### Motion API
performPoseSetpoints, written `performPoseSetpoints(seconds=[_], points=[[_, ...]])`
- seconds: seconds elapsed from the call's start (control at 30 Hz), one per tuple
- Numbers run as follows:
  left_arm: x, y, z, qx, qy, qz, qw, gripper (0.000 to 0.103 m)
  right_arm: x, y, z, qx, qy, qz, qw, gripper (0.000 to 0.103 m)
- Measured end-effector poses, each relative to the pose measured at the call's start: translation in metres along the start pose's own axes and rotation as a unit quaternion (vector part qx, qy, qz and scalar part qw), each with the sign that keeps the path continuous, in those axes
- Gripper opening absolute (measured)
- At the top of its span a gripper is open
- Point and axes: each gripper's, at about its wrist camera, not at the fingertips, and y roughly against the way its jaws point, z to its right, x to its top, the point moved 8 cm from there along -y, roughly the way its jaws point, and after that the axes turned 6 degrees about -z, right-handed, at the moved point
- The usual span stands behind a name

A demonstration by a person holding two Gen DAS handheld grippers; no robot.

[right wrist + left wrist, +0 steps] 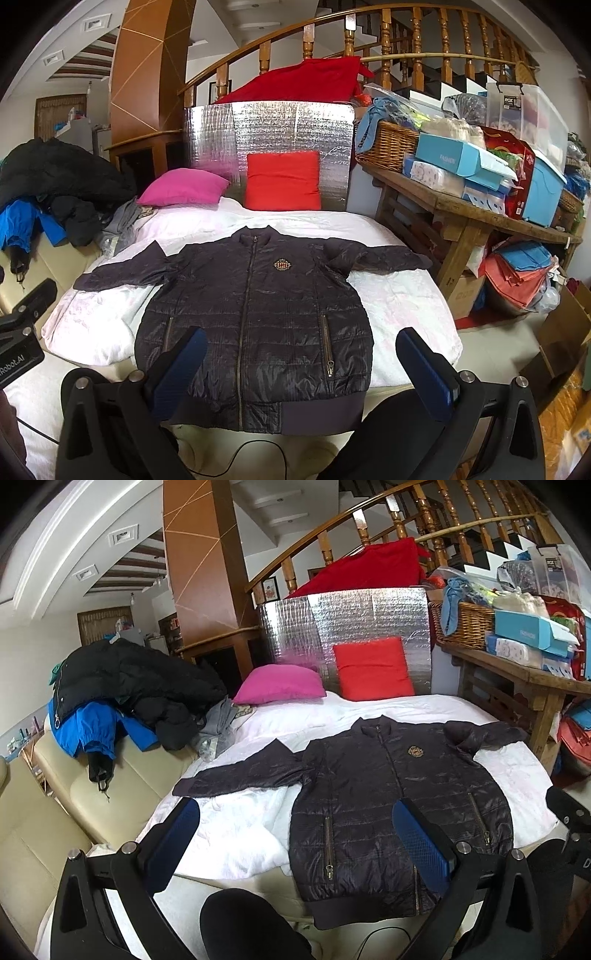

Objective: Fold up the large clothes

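A dark quilted zip jacket [388,805] lies flat and face up on a white bedcover [236,823], sleeves spread to both sides, hem toward me. It also shows in the right wrist view [258,321]. My left gripper [295,834] is open and empty, held above the jacket's lower left part and the cover. My right gripper [301,365] is open and empty above the jacket's hem. The right gripper's body shows at the right edge of the left wrist view [569,823].
A pile of black and blue coats [122,694] lies on a cream sofa [55,812] to the left. A pink cushion [280,685] and a red cushion [373,668] lean at the bed's head. A cluttered wooden table [472,210] stands right.
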Motion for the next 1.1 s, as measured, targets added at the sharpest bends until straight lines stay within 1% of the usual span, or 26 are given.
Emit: performPoseSetpoints(seconds=[0.3, 0.67, 0.93, 1.1], points=[[-0.006, -0.013, -0.005, 0.001, 0.01, -0.018, 0.9998, 0.103, 0.002, -0.007, -0.006, -0.003, 0.008, -0.005, 1.0, 0.103], [-0.009, -0.022, -0.007, 0.003, 0.013, -0.025, 0.9996, 0.103, 0.001, -0.015, -0.008, -0.004, 0.009, -0.013, 1.0, 0.103], [-0.008, -0.042, -0.004, 0.002, 0.013, -0.038, 0.9992, 0.103, 0.005, -0.029, 0.0, -0.011, 0.002, -0.021, 1.0, 0.103], [-0.007, -0.061, 0.0, 0.006, 0.008, -0.047, 0.9988, 0.103, 0.011, -0.043, 0.005, -0.02, 0.0, -0.026, 0.999, 0.103]])
